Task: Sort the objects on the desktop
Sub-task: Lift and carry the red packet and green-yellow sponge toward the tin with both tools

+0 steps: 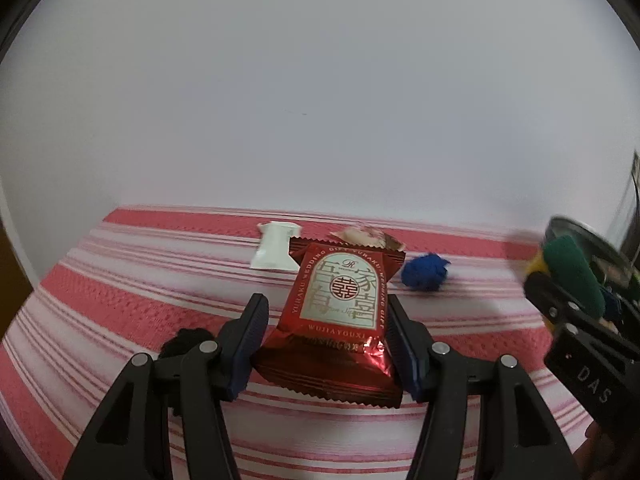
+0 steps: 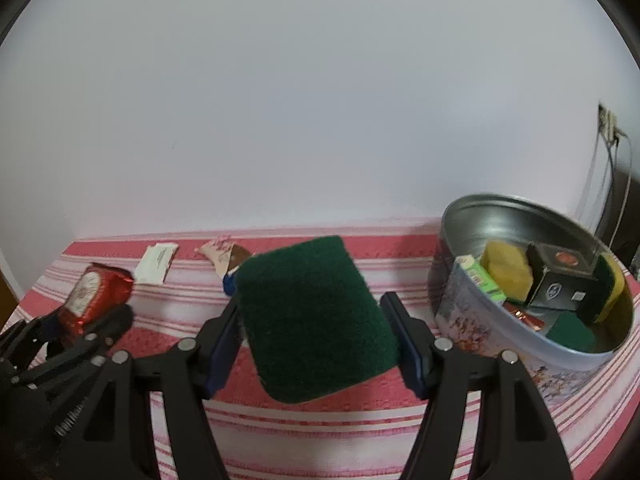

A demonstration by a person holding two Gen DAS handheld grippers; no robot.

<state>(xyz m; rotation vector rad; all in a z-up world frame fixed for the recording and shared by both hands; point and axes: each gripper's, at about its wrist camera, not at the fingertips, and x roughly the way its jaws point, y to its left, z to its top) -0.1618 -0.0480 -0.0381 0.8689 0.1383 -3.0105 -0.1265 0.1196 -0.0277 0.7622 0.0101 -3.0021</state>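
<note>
Left wrist view: red snack packet (image 1: 334, 316) pinched between the two pads of the left gripper (image 1: 328, 344), raised off the striped tablecloth (image 1: 120, 280). Same packet visible from the right wrist camera, low at the left edge (image 2: 94, 300).

Right wrist view: green scouring sponge (image 2: 316, 320) clamped between the pads of the right gripper (image 2: 316, 336), tilted, held above the cloth and just left of the round tin (image 2: 480, 320).

Inside the tin (already well stocked): a yellow sponge (image 2: 506, 276), a small dark box (image 2: 560, 284), a green carton (image 2: 478, 278) leaning against the near wall, another yellow-and-green sponge (image 2: 610, 292) upright at the far side, something red and shiny (image 2: 528, 318) low down, and a flat green pad (image 2: 568, 332) on the bottom.

Still out on the cloth near the wall: a white sachet (image 1: 274, 252), a crumpled pale wrapper (image 1: 368, 236), a blue pompom (image 1: 425, 274), and a black fluffy thing (image 1: 188, 340) partly hidden behind the left finger.

Judged well under way but not finished: several items binned, two in hand and probably bound for the tin, roughly four loose pieces left to collect. Cannot tell whether any of those belong somewhere other than the tin.
</note>
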